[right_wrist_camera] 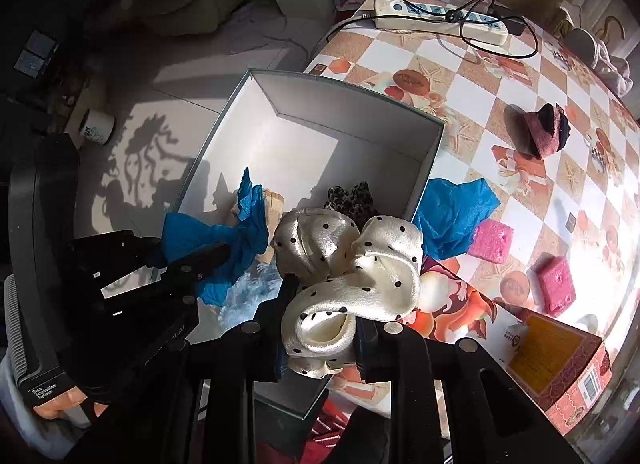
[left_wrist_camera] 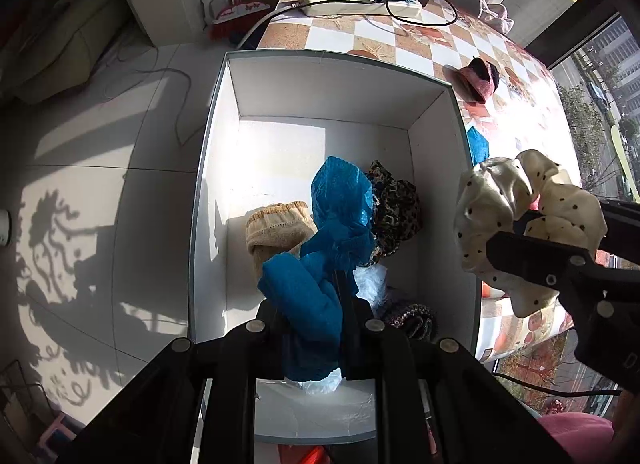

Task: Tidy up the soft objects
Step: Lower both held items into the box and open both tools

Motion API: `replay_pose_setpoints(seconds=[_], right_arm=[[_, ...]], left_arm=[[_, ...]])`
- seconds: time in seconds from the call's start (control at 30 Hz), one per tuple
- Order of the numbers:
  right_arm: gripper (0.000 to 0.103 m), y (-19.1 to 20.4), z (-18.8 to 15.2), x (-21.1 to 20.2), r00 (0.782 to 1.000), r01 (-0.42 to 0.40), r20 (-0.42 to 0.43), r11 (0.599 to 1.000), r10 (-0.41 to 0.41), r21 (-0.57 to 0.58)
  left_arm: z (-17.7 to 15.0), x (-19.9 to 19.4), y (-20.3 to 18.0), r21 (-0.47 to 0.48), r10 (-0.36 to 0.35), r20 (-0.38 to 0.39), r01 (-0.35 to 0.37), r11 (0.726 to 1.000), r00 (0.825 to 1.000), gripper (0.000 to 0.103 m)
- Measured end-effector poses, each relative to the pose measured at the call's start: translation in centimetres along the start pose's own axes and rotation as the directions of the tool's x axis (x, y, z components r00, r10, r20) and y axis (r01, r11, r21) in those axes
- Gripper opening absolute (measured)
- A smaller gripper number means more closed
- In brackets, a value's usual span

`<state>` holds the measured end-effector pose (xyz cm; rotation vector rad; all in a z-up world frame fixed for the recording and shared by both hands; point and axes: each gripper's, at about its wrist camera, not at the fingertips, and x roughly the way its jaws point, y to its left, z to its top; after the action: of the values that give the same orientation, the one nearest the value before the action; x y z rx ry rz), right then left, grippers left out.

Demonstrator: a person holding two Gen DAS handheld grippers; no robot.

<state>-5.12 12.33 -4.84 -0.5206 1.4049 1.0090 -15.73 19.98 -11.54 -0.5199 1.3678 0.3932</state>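
The left gripper (left_wrist_camera: 310, 316) reaches over the near end of the white open box (left_wrist_camera: 212, 168), its jaws closed on a blue crinkled cloth (left_wrist_camera: 316, 284) that hangs bunched above the box floor. The right gripper (right_wrist_camera: 320, 328) is held just outside the box's right wall, over the tabletop edge, its jaws clamped on a cream polka-dot scrunchie (right_wrist_camera: 348, 272).

Inside the box lie a beige knitted sock (left_wrist_camera: 276, 228) and a leopard-print scrunchie (left_wrist_camera: 394, 204), side by side toward the near half; something white and fluffy shows beneath the blue cloth.

On the checkered tablecloth (right_wrist_camera: 480, 104) to the right of the box rest a second blue cloth (right_wrist_camera: 456, 212) touching the box wall, two pink sponges (right_wrist_camera: 492, 240), and a dark pink fabric item (right_wrist_camera: 542, 132) farther off. A white power strip (right_wrist_camera: 440, 16) with a black cable lies at the far end, and a printed carton (right_wrist_camera: 560, 360) sits at the near right
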Motion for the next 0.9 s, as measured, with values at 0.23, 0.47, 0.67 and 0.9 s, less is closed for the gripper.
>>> replay_pose_setpoints(seconds=[0.23,0.47,0.67,0.9], right_arm=[[0.026,0.5,0.6,0.5,1.0,-0.007,-0.011,1.0,0.007,-0.008],[0.026,0.6,1.7,0.7,1.0,-0.004,-0.012,1.0,0.004,-0.011],[0.026,0.5,2.2,1.4,1.0,-0.004,-0.031,1.0,0.004,-0.004],[0.029,0.5,2.7,1.5,0.999,-0.016,-0.035,1.0,0.016,0.003]], left_arm=[[0.0,0.3,0.1,-0.002,0.005,-0.008,-0.005,1.0,1.0,0.017],[0.3,0.5,0.4,-0.003,0.016,-0.007,-0.016,1.0,1.0,0.017],[0.8,0.8,0.3,-0.006,0.018,-0.007,-0.018,1.0,1.0,0.019],[0.5,-0.7,-0.2,0.019,-0.007,0.081,0.006,1.0,0.997,0.082]])
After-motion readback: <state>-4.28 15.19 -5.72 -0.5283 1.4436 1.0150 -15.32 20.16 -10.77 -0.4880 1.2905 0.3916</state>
